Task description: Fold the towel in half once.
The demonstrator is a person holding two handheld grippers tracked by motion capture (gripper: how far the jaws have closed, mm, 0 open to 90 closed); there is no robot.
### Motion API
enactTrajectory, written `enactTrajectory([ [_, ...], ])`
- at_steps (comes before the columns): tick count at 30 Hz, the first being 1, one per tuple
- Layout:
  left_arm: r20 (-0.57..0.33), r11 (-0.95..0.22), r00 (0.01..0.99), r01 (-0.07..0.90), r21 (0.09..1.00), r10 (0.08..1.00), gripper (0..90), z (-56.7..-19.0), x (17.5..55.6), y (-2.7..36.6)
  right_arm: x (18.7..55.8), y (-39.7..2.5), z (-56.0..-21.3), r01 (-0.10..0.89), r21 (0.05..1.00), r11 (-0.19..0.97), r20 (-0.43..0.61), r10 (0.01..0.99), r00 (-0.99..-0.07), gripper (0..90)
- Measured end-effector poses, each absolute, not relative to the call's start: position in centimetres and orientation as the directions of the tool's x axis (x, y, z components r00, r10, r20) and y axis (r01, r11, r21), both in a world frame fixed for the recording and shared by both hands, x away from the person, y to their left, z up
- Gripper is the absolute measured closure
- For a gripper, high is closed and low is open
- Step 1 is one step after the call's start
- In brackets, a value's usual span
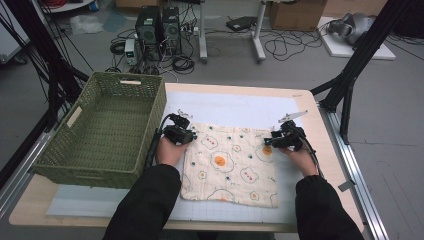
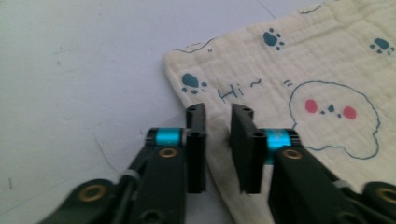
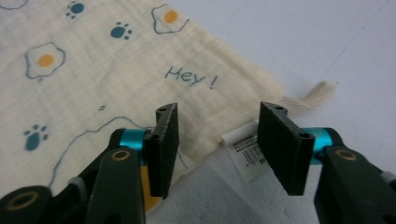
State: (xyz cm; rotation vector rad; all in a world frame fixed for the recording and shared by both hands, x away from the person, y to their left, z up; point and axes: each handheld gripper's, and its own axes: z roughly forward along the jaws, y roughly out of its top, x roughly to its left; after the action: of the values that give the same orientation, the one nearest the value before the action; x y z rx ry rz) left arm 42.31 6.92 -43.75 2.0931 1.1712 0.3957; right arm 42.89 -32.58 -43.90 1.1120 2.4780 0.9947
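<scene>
1. Centrally, cloth (image 1: 230, 162): cream square printed with fried eggs and blue paw marks, lying flat on the white mat (image 1: 240, 111) that covers the bench (image 1: 310, 112), between the person's two hands.
2. Left tool (image 1: 191, 135): at the cloth's far left corner, held in the left hand (image 1: 170, 150). In the left gripper view (image 2: 218, 140) its jaws stand slightly apart, a narrow gap between them, straddling the cloth's edge near the "Hi~" print; nothing is pinched.
3. Right tool (image 1: 270, 141): at the cloth's right edge near the far corner, held in the right hand (image 1: 301, 157). In the right gripper view (image 3: 219, 135) its jaws are spread wide over the cloth's edge, below the "Hey!" print.
4. Label (image 3: 245, 151): white care tag with barcode, at the cloth's edge between the right tool's jaws; a cream hanging loop (image 3: 313, 95) lies just beyond.
5. Basket (image 1: 102, 130): green woven, rectangular, on the bench's left side, just beside the left tool.
</scene>
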Motion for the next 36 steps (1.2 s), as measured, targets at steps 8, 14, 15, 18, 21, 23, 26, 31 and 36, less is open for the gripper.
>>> enactTrajectory([
  [8,-0.116,-0.268,0.520,0.603,0.751,0.847,87.8,-43.5,41.2,7.4,42.3,-32.8,-43.8,0.562,0.687,0.461,0.129,0.683,-0.719,87.2],
  [14,-0.114,-0.228,0.518,0.549,0.804,0.848,87.8,-42.6,39.4,8.1,41.0,-33.6,-42.2,0.525,0.734,0.431,0.155,0.647,-0.747,87.2],
  [15,-0.115,-0.225,0.524,0.540,0.811,0.844,87.8,-42.5,39.0,8.0,40.7,-33.7,-41.8,0.518,0.742,0.425,0.158,0.641,-0.751,87.3],
  [18,-0.101,-0.239,0.547,0.516,0.822,0.831,87.8,-42.0,38.0,7.9,39.6,-34.0,-41.0,0.500,0.762,0.412,0.167,0.620,-0.766,87.2],
  [21,-0.113,-0.226,0.569,0.491,0.842,0.814,87.7,-41.5,36.8,8.2,38.4,-33.8,-40.1,0.473,0.771,0.426,0.151,0.599,-0.787,87.2],
  [23,-0.092,-0.251,0.588,0.476,0.843,0.803,87.7,-41.3,36.0,8.2,37.6,-33.5,-39.6,0.452,0.773,0.445,0.132,0.583,-0.801,87.2],
  [26,-0.085,-0.259,0.596,0.467,0.846,0.798,87.7,-41.6,34.8,8.3,36.5,-33.3,-39.7,0.437,0.773,0.460,0.128,0.561,-0.818,87.2],
  [31,-0.069,-0.281,0.606,0.462,0.841,0.792,87.7,-42.3,33.2,8.6,34.8,-33.9,-40.3,0.439,0.776,0.453,0.145,0.550,-0.823,87.2],
  [36,-0.077,-0.293,0.617,0.475,0.830,0.783,87.7,-43.0,31.7,9.3,33.0,-34.4,-41.4,0.445,0.765,0.466,0.160,0.532,-0.832,87.3],
])
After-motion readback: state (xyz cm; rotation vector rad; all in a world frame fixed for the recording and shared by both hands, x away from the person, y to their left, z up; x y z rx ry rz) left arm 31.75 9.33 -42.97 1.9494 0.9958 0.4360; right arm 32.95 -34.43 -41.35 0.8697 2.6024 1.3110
